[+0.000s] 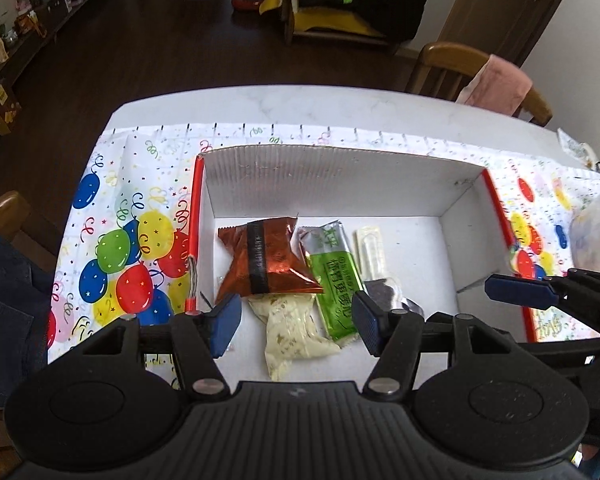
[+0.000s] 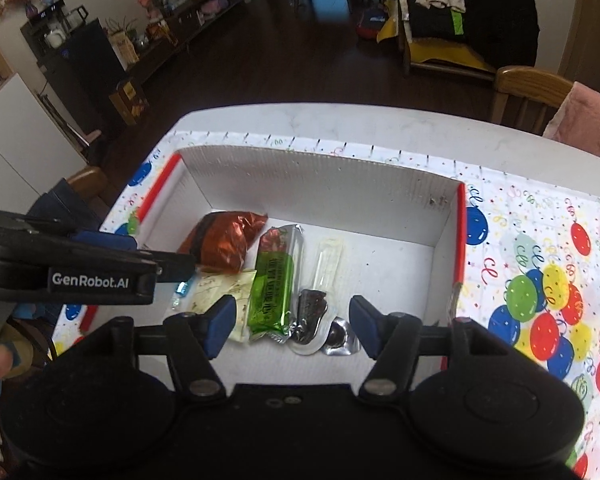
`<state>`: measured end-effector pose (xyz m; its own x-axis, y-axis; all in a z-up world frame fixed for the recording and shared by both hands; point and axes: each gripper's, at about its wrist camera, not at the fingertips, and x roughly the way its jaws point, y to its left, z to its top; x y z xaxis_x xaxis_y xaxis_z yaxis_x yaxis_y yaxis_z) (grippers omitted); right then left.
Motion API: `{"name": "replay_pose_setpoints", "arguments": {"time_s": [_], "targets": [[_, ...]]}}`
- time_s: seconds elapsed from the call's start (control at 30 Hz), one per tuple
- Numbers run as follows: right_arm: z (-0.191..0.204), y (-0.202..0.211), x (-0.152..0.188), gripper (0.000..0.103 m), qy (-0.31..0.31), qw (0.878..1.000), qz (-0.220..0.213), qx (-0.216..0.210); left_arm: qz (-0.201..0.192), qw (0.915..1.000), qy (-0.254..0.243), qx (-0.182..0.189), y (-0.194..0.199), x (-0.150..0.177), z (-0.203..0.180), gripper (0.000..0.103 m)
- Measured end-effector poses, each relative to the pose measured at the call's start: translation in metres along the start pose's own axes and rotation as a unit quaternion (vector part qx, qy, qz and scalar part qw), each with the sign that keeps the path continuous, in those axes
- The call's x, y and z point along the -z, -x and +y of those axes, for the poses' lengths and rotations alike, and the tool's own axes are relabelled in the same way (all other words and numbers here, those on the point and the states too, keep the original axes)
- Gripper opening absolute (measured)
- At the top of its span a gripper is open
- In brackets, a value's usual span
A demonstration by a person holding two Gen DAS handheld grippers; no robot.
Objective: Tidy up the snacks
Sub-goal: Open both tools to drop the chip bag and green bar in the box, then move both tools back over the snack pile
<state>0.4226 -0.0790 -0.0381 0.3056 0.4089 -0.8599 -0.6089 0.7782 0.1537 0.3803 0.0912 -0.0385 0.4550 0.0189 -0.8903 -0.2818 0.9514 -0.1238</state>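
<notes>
Five snacks lie side by side on the floor of the white box (image 1: 332, 184) on the counter (image 1: 300, 104), the red packet (image 1: 268, 256) beside the green bar (image 1: 334, 276), lined up as if sorted. Left gripper (image 1: 296, 320) and right gripper (image 2: 292, 322) hover above, tilted steeply down, jaws spread, holding nothing.
</notes>
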Motion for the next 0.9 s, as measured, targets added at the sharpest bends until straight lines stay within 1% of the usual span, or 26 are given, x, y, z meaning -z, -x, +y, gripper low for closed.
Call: {"name": "replay_pose_setpoints", "arguments": {"time_s": [0.13, 0.23, 0.4, 0.53, 0.6, 0.7, 0.77, 0.8, 0.9], "targets": [[0.010, 0.014, 0.007, 0.063, -0.006, 1.000, -0.016, -0.003, -0.023, 0.9997, -0.004, 0.011, 0.022, 0.013, -0.002, 0.060], [0.019, 0.029, 0.014, 0.069, -0.003, 1.000, -0.031, -0.006, -0.040, 0.9990, -0.011, 0.016, 0.039, 0.023, -0.003, 0.060], [0.029, 0.052, 0.030, 0.072, -0.001, 0.999, -0.051, -0.011, -0.063, 0.9977, -0.014, 0.020, 0.065, 0.043, -0.001, 0.060], [0.035, 0.070, 0.044, 0.079, -0.006, 0.998, -0.067, -0.020, -0.081, 0.9963, -0.016, 0.026, 0.084, 0.061, 0.003, 0.061], [0.040, 0.078, 0.052, 0.080, -0.004, 0.997, -0.077, -0.021, -0.092, 0.9954, -0.014, 0.025, 0.092, 0.071, 0.005, 0.065], [0.047, 0.090, 0.064, 0.082, 0.000, 0.996, -0.089, -0.028, -0.103, 0.9943, -0.014, 0.027, 0.102, 0.084, 0.008, 0.066], [0.052, 0.096, 0.072, 0.088, 0.002, 0.995, -0.096, -0.030, -0.110, 0.9934, -0.014, 0.028, 0.108, 0.094, 0.010, 0.066], [0.054, 0.099, 0.077, 0.090, 0.002, 0.994, -0.101, -0.032, -0.115, 0.9928, -0.016, 0.029, 0.112, 0.099, 0.011, 0.066], [0.059, 0.106, 0.090, 0.091, 0.006, 0.993, -0.114, -0.037, -0.126, 0.9915, -0.020, 0.023, 0.119, 0.115, 0.012, 0.066]]}}
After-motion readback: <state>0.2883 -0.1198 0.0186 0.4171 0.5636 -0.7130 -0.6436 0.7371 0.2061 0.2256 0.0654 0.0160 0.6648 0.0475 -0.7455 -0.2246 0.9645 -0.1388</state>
